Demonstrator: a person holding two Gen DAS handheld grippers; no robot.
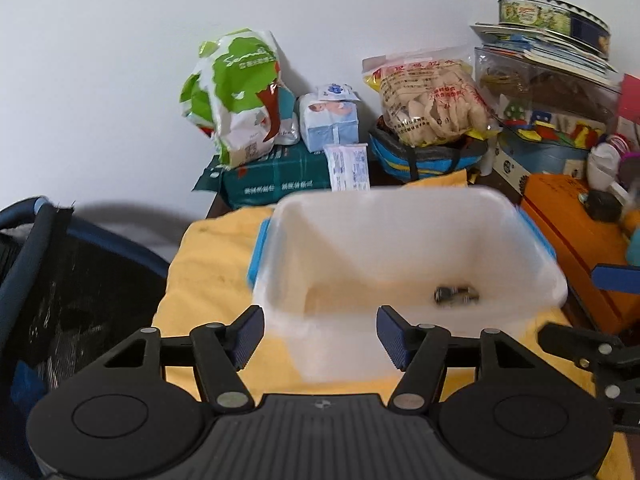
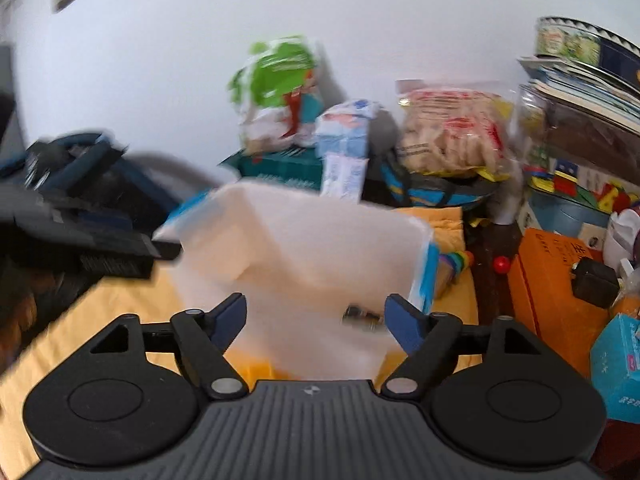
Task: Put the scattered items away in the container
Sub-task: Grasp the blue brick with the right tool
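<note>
A translucent white container with blue side clips stands on a yellow cloth. A small dark metal item lies on its bottom. My left gripper is open and empty, just in front of the container's near wall. The right gripper's fingers show at the right edge of the left wrist view. In the blurred right wrist view my right gripper is open and empty, close to the container, with the dark item seen inside. The left gripper appears at the left.
Clutter lines the back: a green and white bag, a tissue pack, a bag of snacks, stacked boxes and a tin. An orange box stands right of the container. A dark mesh basket stands at the left.
</note>
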